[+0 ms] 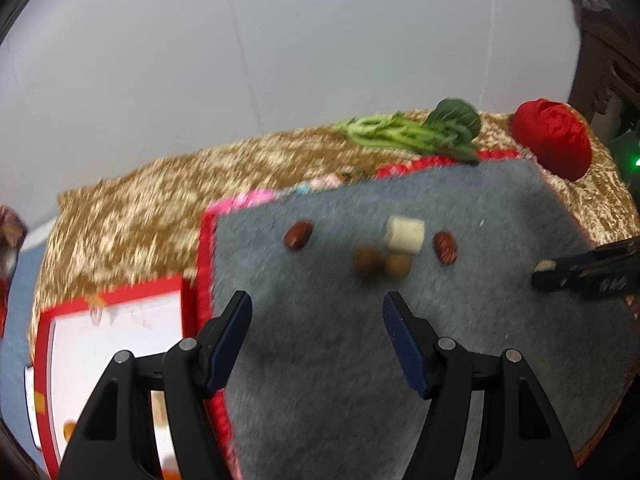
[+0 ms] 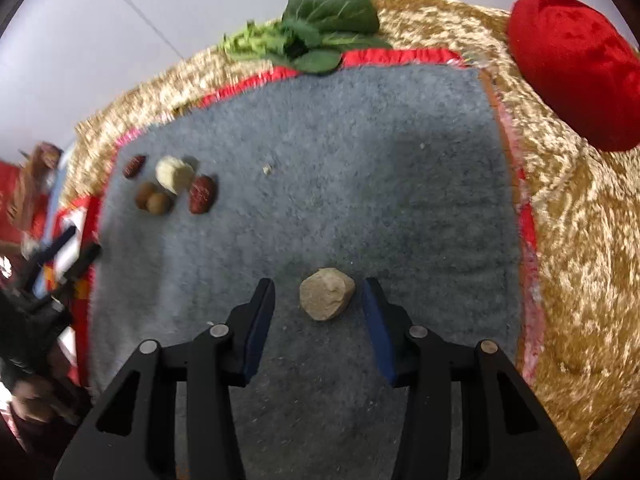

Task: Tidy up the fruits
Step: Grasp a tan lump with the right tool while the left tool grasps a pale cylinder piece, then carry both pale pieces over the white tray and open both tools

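On the grey mat (image 1: 320, 320) lie two red dates (image 1: 298, 235) (image 1: 446, 247), two brown longans (image 1: 367, 261) (image 1: 398, 266) and a pale white chunk (image 1: 405, 234). My left gripper (image 1: 316, 320) is open and empty, just short of the longans. My right gripper (image 2: 318, 304) is open with a pale tan chunk (image 2: 327, 294) lying on the mat (image 2: 360, 160) between its fingers, not gripped. The same cluster of dates (image 2: 202, 194), longans (image 2: 154, 200) and white chunk (image 2: 174, 174) shows at the far left in the right wrist view. The right gripper's tip (image 1: 560, 274) shows in the left wrist view.
A white tray with a red rim (image 1: 116, 320) holding small orange pieces sits left of the mat. Leafy greens (image 1: 416, 132) (image 2: 320, 36) lie at the mat's far edge. A red plush object (image 1: 554, 138) (image 2: 576, 68) sits at the far right on the gold cloth (image 1: 140, 220).
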`<state>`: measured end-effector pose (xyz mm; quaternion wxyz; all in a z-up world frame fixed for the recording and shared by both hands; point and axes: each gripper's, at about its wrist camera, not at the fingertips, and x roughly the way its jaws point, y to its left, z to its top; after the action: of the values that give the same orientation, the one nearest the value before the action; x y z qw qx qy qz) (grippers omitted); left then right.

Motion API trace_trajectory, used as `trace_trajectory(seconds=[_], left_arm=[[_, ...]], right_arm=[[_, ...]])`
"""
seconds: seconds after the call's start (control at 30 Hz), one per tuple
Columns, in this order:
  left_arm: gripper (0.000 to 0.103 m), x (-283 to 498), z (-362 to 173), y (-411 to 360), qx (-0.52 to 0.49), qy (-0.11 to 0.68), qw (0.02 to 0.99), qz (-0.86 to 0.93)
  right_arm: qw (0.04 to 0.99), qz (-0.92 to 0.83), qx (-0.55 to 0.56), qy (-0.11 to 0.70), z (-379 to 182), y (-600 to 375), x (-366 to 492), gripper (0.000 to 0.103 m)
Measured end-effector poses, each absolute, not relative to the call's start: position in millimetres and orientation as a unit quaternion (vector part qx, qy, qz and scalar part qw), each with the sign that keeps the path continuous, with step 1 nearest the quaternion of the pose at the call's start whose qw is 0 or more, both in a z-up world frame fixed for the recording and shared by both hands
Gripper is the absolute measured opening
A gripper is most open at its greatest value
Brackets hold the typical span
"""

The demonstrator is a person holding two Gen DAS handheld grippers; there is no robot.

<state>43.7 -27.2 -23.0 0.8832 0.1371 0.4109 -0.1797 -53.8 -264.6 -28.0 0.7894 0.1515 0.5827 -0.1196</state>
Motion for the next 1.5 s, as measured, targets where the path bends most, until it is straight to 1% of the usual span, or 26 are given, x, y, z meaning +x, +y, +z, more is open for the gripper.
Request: trace_trajectory(seconds=[0.13,0.23,0.43,0.5,0.57,0.7,0.77,0.83,0.93,1.07,1.1,1.17,1.3,1.4,1.5], left_arm=[[0.068,58.1,-21.9,-56.6,0.151,0.413,0.866,-0.238],[0.068,69.2,-27.4,-73.2,0.159,0.414,0.86,-0.253],[0.067,89.6,-38.0,-93.9,0.184,0.416,0.849,-0.267],[0.063,93.2,-45.9,-96.1,0.188,0.428,0.842,-0.269],[0.052,97.0,-52.4,-96.3,0.189,0.436,0.837,-0.271],[0.046,101.6,-61.1,-100.2,0.189,0.443,0.831,-0.279],[0.04,102.6,-62.9,-103.1,0.188,0.444,0.829,-0.284],[0.039,103.4,-66.7,-106.8,0.192,0.445,0.826,-0.288],[0.027,103.9,-71.6,-108.5,0.189,0.45,0.822,-0.293],[0.026,103.1,-70.0,-106.8,0.185,0.445,0.825,-0.294],[0.026,103.3,-69.3,-104.5,0.18,0.446,0.826,-0.293],[0.026,103.3,-66.7,-100.4,0.172,0.445,0.83,-0.289],[0.026,96.5,-47.6,-88.1,0.154,0.428,0.84,-0.294],[0.026,87.4,-28.4,-75.0,0.135,0.417,0.848,-0.298],[0.026,75.6,-9.1,-52.6,0.119,0.405,0.86,-0.287]], right_arm=[[0.794,-0.128,0.094,0.587,-33.7,-252.4,-51.6,0.047],[0.794,-0.134,0.051,0.591,-36.5,-245.0,-50.5,0.04],[0.794,-0.127,0.056,0.592,-38.7,-249.2,-49.9,0.04],[0.793,-0.127,0.055,0.593,-39.0,-249.4,-49.6,0.04],[0.792,-0.127,0.052,0.594,-39.9,-246.9,-49.0,0.041],[0.792,-0.126,0.052,0.595,-41.1,-244.8,-46.2,0.042],[0.793,-0.125,0.053,0.594,-41.3,-245.4,-46.5,0.042],[0.793,-0.124,0.055,0.593,-41.0,-247.0,-48.0,0.042],[0.794,-0.124,0.055,0.593,-40.5,-247.6,-48.8,0.042],[0.796,-0.124,0.051,0.59,-36.5,-247.3,-52.8,0.039],[0.797,-0.125,0.052,0.589,-35.4,-247.8,-54.3,0.035],[0.8,-0.124,0.062,0.583,-31.4,-252.0,-55.8,0.031],[0.811,-0.111,0.08,0.568,-19.7,-253.1,-56.3,0.031],[0.822,-0.064,0.128,0.551,-11.7,-249.1,-53.6,0.031],[0.837,-0.044,0.117,0.532,-1.9,-233.2,-48.4,0.031]])
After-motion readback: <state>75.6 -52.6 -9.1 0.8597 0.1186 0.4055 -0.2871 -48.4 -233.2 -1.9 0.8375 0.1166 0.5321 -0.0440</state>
